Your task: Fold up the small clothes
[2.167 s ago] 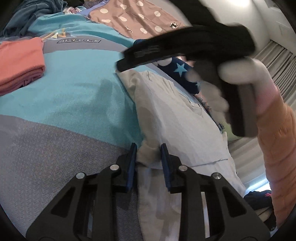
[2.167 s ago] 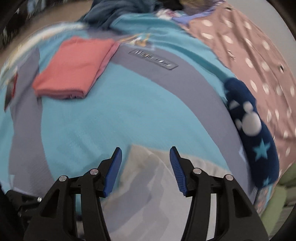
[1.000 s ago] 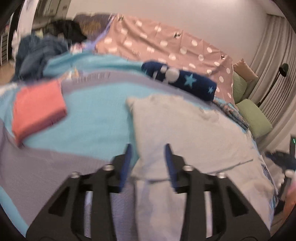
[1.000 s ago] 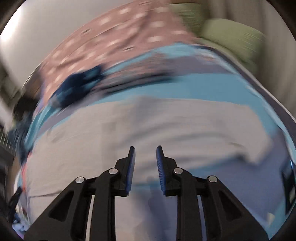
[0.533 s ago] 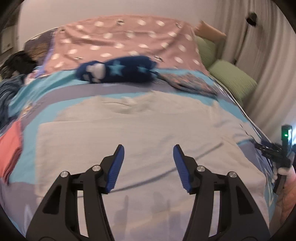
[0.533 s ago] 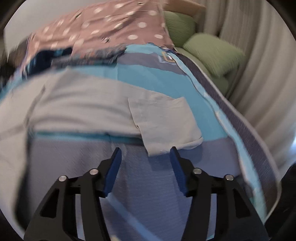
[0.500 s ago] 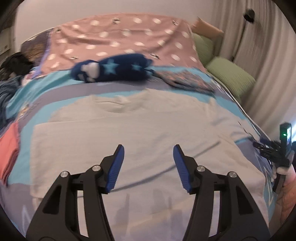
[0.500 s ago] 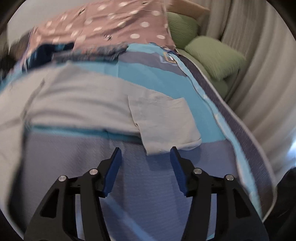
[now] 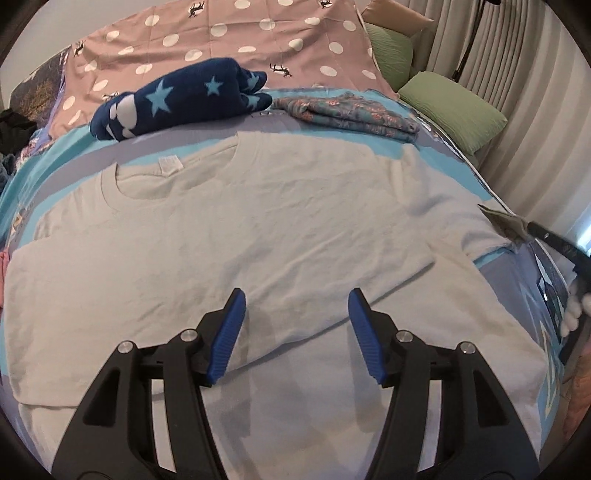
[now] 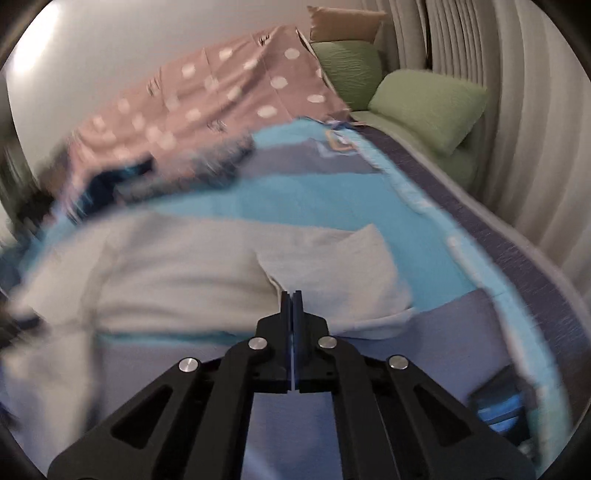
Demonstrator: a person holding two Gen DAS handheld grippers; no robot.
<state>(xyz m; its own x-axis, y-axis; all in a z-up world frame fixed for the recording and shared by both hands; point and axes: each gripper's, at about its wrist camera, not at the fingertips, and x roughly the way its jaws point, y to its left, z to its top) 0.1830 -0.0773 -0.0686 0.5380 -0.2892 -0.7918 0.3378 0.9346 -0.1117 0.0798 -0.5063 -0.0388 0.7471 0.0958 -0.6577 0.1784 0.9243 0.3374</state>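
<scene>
A pale grey T-shirt (image 9: pixel 258 229) lies spread face up on the blue and grey bedspread (image 9: pixel 66 147), collar toward the far side. My left gripper (image 9: pixel 295 306) hovers over the shirt's lower middle with its jaws opening; no cloth is between the blue pads. In the right wrist view my right gripper (image 10: pixel 291 295) is shut on the near edge of the shirt's right sleeve (image 10: pixel 351 269), where the cloth puckers at the tips. In the left wrist view that right gripper (image 9: pixel 528 227) shows at the far right, with a corner of sleeve lifted in it.
A rolled navy star blanket (image 9: pixel 177 99) and a folded floral cloth (image 9: pixel 351 110) lie beyond the collar. Green pillows (image 9: pixel 450 110) and curtains (image 9: pixel 535 92) line the right side. A pink spotted cover (image 9: pixel 221 33) is at the back. The bed's edge (image 10: pixel 517 258) runs close to the sleeve.
The left gripper let go of the shirt's left edge, swung over to its middle and spread its jaws. The right gripper moved to the right sleeve and closed on it.
</scene>
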